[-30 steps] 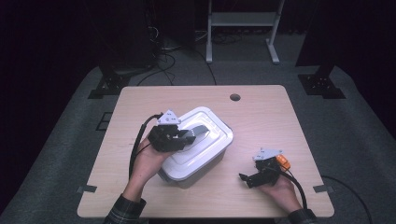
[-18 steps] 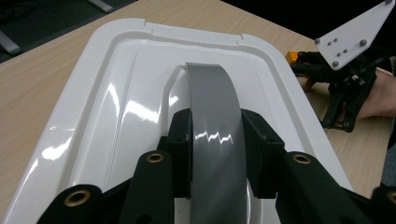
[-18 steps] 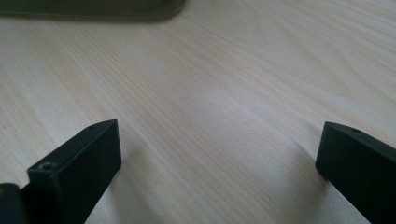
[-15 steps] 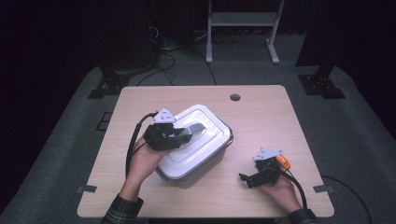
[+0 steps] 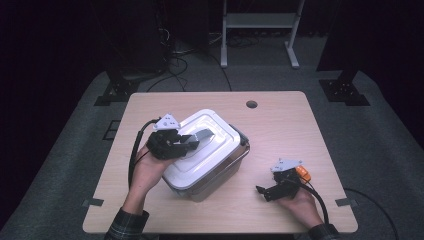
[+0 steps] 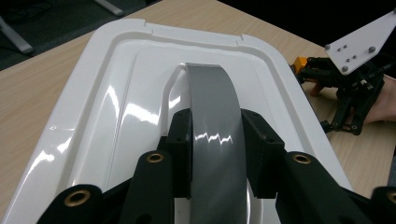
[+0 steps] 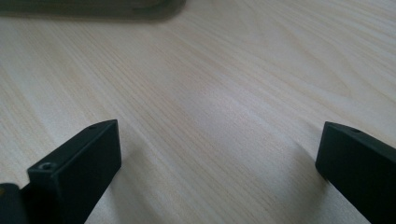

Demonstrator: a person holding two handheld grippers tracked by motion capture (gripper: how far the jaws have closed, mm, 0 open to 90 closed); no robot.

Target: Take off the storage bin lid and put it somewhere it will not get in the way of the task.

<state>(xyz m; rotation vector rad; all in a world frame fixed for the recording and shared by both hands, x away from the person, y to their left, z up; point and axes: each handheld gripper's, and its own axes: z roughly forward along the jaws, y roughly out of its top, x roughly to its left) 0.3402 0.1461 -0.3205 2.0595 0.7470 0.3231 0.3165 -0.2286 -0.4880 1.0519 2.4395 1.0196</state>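
white lid (image 6: 116, 107); grey handle (image 6: 212, 121); black fingers (image 6: 180, 140); light wood-grain table (image 7: 224, 88)

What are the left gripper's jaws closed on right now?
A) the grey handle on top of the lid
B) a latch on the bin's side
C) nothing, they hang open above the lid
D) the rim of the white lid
A: in the left gripper view, the left gripper has one black jaw pressed against each side of the grey handle, which arches over the middle of the white lid.
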